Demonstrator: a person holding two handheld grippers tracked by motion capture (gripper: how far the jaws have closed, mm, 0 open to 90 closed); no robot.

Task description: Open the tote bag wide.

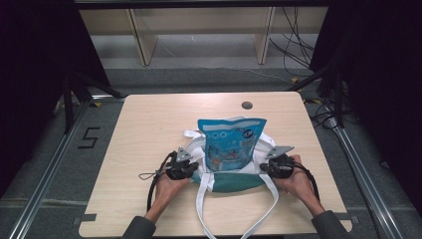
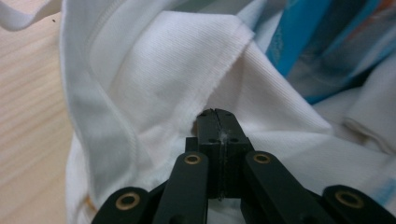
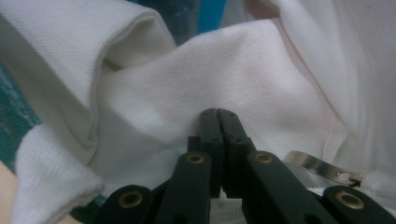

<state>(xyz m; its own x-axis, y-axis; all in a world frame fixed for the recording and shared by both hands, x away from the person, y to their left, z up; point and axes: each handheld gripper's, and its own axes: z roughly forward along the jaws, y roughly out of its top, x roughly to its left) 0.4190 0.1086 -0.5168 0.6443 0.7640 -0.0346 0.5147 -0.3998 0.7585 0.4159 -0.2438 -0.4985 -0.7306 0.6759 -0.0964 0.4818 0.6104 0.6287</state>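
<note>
Left gripper view has the black jaws pressed flat together with a thin bit of white cloth caught between them, right at a hemmed edge of the tote bag (image 2: 154, 84). Right gripper view is the same story: jaws closed tight on a fold of the bag's white fabric, with a small metal ring (image 3: 322, 167) just beside them.

From the high view, the left gripper (image 1: 189, 168) and right gripper (image 1: 264, 167) are pinching opposite sides of the bag's mouth. The bag lies near the front middle of the worktop (image 1: 149, 124), white up top with a teal bottom, its long handles (image 1: 268, 194) trailing toward the person. A blue snack pouch (image 1: 230, 144) stands half in the opening, top sticking out the far side.

So I'd say this is the "grab both rims" step, already done. The next move probably calls for pulling the two sides apart or lifting them evenly so the pouch slides down inside, without the thin cloth slipping out.

Writing: the pouch has printing and a round dark logo, too blurry to read. There's a "5" (image 1: 88, 138) marked on the floor left of the worktop.
</note>
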